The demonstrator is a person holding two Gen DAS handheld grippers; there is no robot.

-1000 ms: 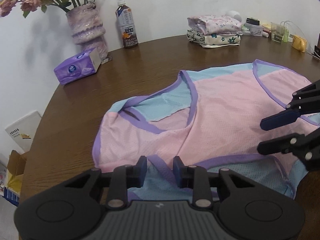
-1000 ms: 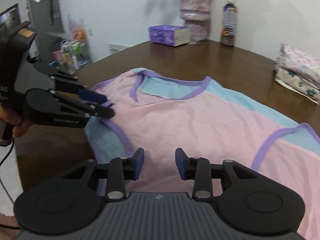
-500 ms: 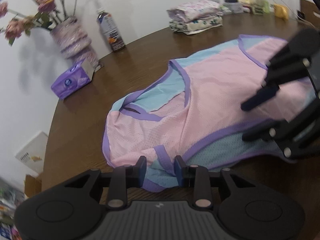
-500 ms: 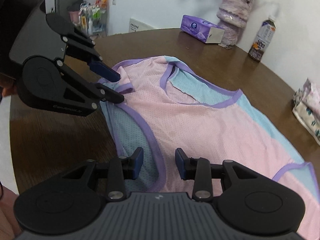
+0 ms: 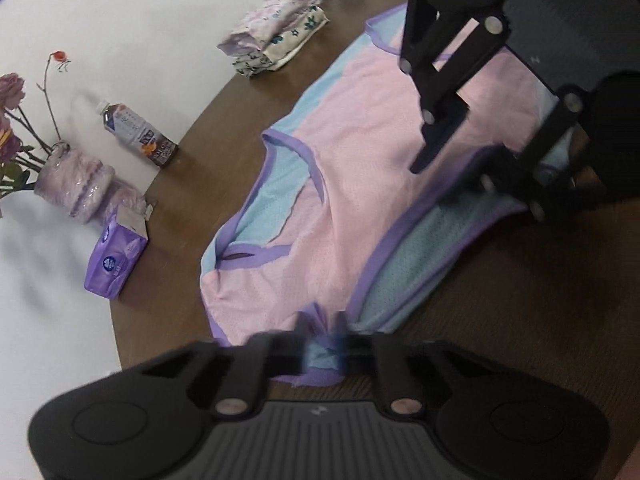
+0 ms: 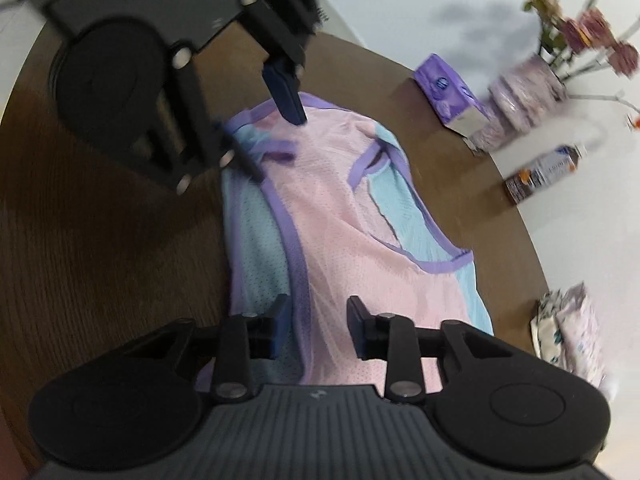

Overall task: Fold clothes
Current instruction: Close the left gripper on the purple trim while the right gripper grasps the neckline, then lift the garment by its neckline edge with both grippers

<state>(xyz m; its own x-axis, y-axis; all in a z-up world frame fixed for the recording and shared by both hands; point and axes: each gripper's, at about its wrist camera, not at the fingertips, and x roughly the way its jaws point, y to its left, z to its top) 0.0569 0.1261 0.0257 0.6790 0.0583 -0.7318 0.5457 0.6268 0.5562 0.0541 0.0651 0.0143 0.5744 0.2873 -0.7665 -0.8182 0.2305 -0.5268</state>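
A pink mesh sleeveless top with light blue lining and purple trim lies spread on the brown table. My left gripper is at its near shoulder. A bunch of purple and blue fabric sits between the fingers, which are blurred and stand partly apart. In the right wrist view the left gripper straddles the purple strap with a visible gap. My right gripper is open over the purple-trimmed armhole edge of the top. In the left wrist view the right gripper touches that edge with its lower finger.
A purple tissue box, a wrapped flower vase and a drink bottle stand along the table's far rim by the wall. A stack of folded clothes lies further back. Bare wood lies beside the top.
Both grippers have dropped to the top's near edge and tilted. The left fingers have narrowed around the shoulder fabric. The right gripper now sits over the armhole trim.
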